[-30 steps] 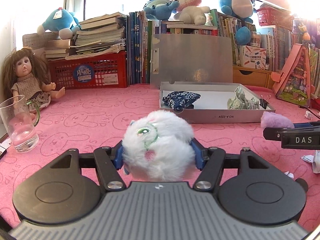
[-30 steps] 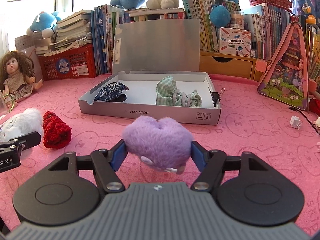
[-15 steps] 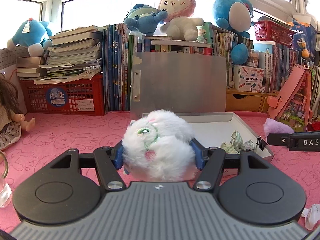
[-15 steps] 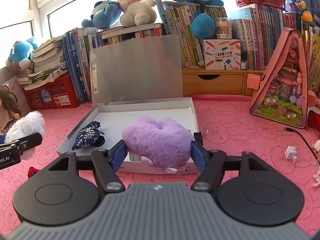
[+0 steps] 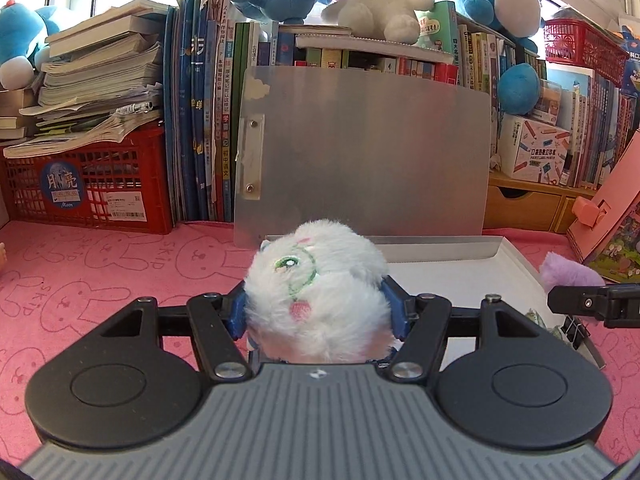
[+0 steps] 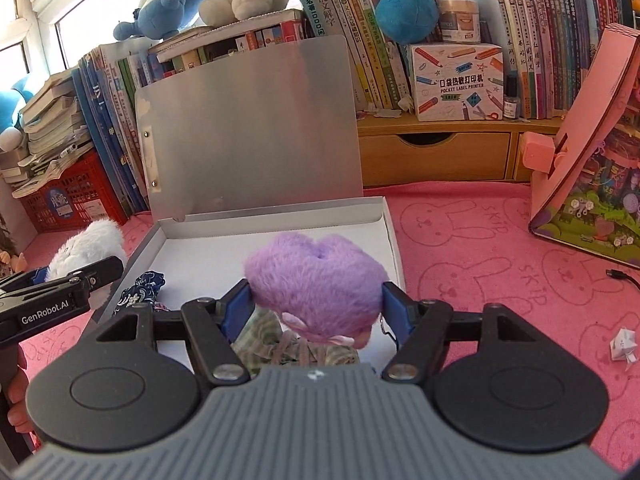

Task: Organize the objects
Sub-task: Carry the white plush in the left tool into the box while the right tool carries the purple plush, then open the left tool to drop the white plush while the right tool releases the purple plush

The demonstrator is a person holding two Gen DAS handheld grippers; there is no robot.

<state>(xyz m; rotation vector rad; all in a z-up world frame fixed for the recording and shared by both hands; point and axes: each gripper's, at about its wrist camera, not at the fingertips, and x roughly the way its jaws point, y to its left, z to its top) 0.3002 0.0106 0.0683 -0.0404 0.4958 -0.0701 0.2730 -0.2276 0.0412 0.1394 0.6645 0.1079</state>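
The white plush toy (image 5: 318,292) is pinched in the left gripper (image 5: 318,314), held at the left edge of the open white box (image 6: 276,216). The purple plush toy (image 6: 316,288) is clamped in the right gripper (image 6: 316,308) above the box, seemingly over the checked cloth (image 6: 276,346) near its front edge; a dark blue patterned cloth (image 6: 146,286) lies by the left wall.

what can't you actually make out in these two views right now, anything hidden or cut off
- Left wrist view: most of the white box floor is hidden behind the white plush toy in the left gripper.
- Right wrist view: the green checked cloth is partly hidden under the purple plush toy and the right gripper.
- Right wrist view: the blue patterned cloth is partly hidden by the gripper body.
- Left wrist view: the purple plush toy shows only as a tuft beside the right gripper's finger.
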